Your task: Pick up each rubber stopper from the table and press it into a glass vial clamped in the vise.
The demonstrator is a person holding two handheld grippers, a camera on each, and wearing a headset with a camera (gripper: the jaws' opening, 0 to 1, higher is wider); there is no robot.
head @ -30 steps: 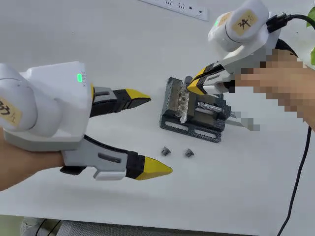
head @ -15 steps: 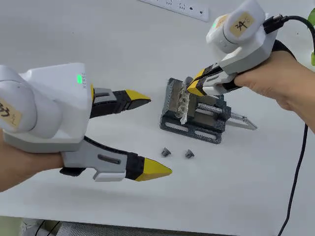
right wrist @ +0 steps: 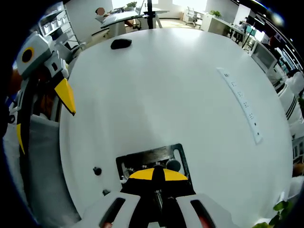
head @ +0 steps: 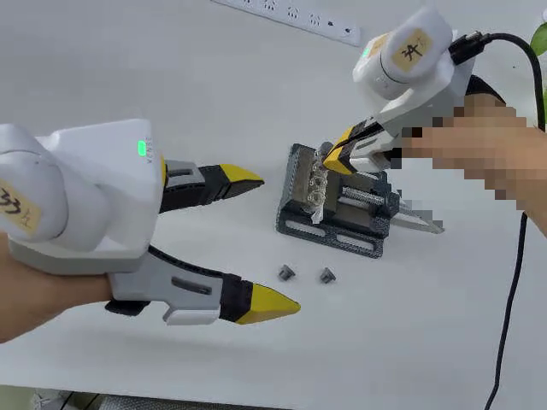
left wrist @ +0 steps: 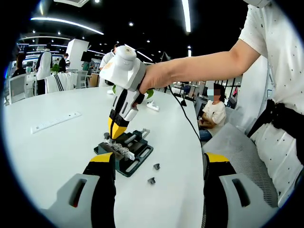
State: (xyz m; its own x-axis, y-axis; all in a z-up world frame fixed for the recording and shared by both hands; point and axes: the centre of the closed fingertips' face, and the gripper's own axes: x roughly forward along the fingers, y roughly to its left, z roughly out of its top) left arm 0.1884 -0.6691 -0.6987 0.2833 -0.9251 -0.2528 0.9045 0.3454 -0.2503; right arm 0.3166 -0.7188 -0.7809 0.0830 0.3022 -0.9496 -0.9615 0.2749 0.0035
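While the right gripper [head: 335, 157] is down at the top of the dark grey metal vise [head: 329, 229], its yellow-tipped jaws are pressed together, and we see nothing between them. They meet at the 12 o'clock end of the row of clear glass vials [head: 314, 190] clamped in the vise. In the right gripper view a round grey rubber stopper [right wrist: 173, 165] sits just beside the tips at 1 o'clock.

We find two more small grey loose stoppers on the white table [head: 171, 77], apart from each other and near the vise — one loose stopper [head: 286, 272] at its 7 o'clock, the other loose stopper [head: 326, 275] at its 6 o'clock.

The left gripper [head: 273, 242] hovers at the vise's 9 o'clock with its jaws spread wide and nothing in them. The loose pair lies just past its lower tip, at about 5 o'clock from the gap's middle. A long white power strip [head: 291, 13] lies at the table's 12 o'clock edge.
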